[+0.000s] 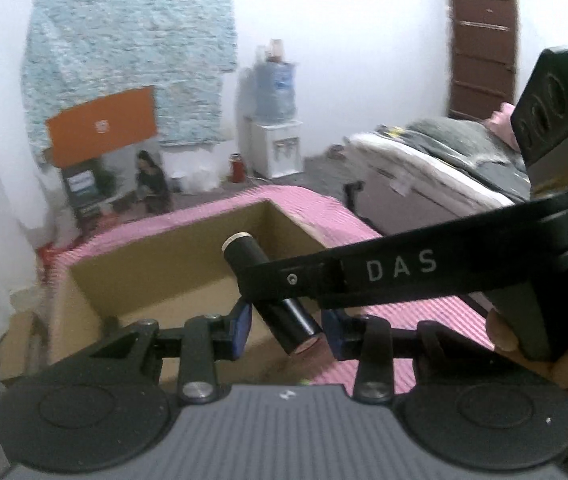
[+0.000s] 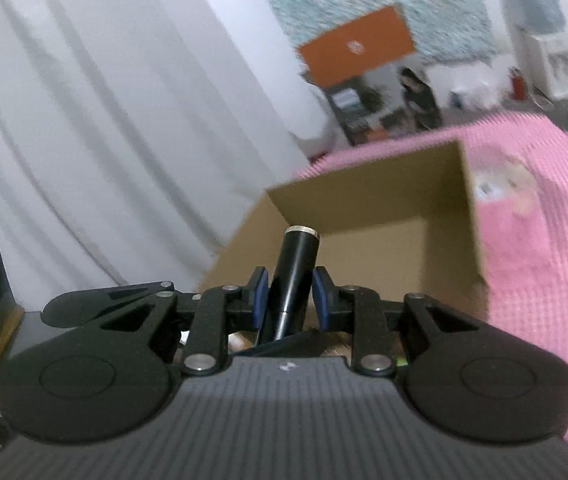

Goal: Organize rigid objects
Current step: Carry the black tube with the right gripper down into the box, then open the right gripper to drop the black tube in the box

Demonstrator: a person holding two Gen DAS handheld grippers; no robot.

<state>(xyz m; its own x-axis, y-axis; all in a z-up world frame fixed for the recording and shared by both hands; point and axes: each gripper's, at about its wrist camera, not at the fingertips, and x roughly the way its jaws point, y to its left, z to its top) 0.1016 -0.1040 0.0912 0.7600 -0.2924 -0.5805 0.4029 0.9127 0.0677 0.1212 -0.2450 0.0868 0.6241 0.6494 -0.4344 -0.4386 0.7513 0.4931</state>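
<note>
A black cylinder with a metal end cap (image 1: 244, 256) (image 2: 297, 256) hangs slanted above an open cardboard box (image 1: 144, 256) (image 2: 403, 184). In the right wrist view my right gripper (image 2: 289, 300) is shut on it, a blue pad on each side of its body. In the left wrist view one right finger (image 1: 383, 272), marked DAS, crosses from the right to the cylinder's middle. My left gripper (image 1: 287, 330) holds the cylinder's lower end aslant between its blue pads. A person's hand (image 1: 523, 356) grips the right gripper's handle.
The box stands on a pink striped cloth (image 1: 403, 320) (image 2: 543, 240). Behind are a water dispenser (image 1: 278, 132), an orange carton (image 1: 102, 128), a bed with grey blankets (image 1: 443, 152) and a brown door (image 1: 483, 40). A white curtain (image 2: 84, 120) hangs at the left.
</note>
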